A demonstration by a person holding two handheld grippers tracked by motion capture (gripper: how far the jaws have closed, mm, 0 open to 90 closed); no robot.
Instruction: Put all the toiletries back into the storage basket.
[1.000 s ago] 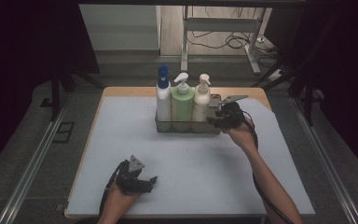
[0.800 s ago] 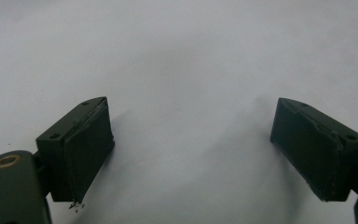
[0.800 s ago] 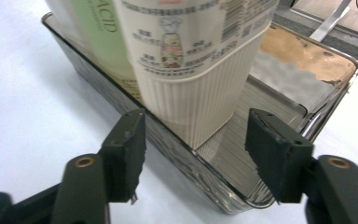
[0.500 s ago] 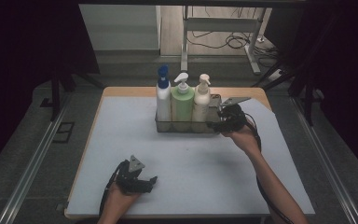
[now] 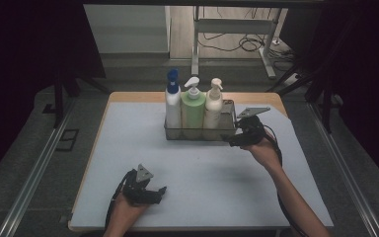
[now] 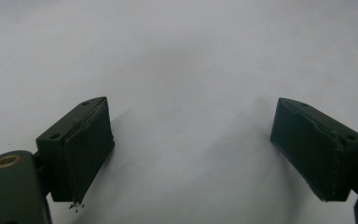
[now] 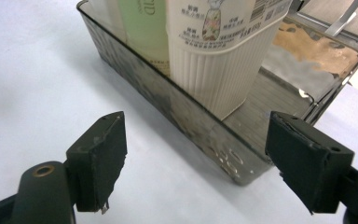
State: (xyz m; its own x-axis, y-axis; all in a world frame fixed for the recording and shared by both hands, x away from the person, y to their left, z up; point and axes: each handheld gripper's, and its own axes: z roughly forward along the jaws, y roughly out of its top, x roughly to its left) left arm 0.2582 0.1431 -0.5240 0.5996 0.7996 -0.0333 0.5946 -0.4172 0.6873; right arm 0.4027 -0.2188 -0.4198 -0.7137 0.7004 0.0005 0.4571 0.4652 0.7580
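Looking down from the high view, the clear tray (image 5: 227,132) with three bottles stands near the table's (image 5: 128,148) far edge; the right gripper (image 5: 233,141) sits at its right end, much nearer than the left gripper (image 5: 159,191) by the near edge. In the left gripper view, jaws stand apart over bare table. In the right gripper view, jaws have just been opening, the tray's corner (image 7: 242,168) just ahead between them, unpressed, its long axis running away leftward, the cream bottle (image 7: 219,51) nearest.

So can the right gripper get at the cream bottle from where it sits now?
Probably yes. The right gripper, jaws just opened and empty, sits by the tray's near corner, and the cream bottle stands at that end. The tray's low wall hides only the bottle's base.
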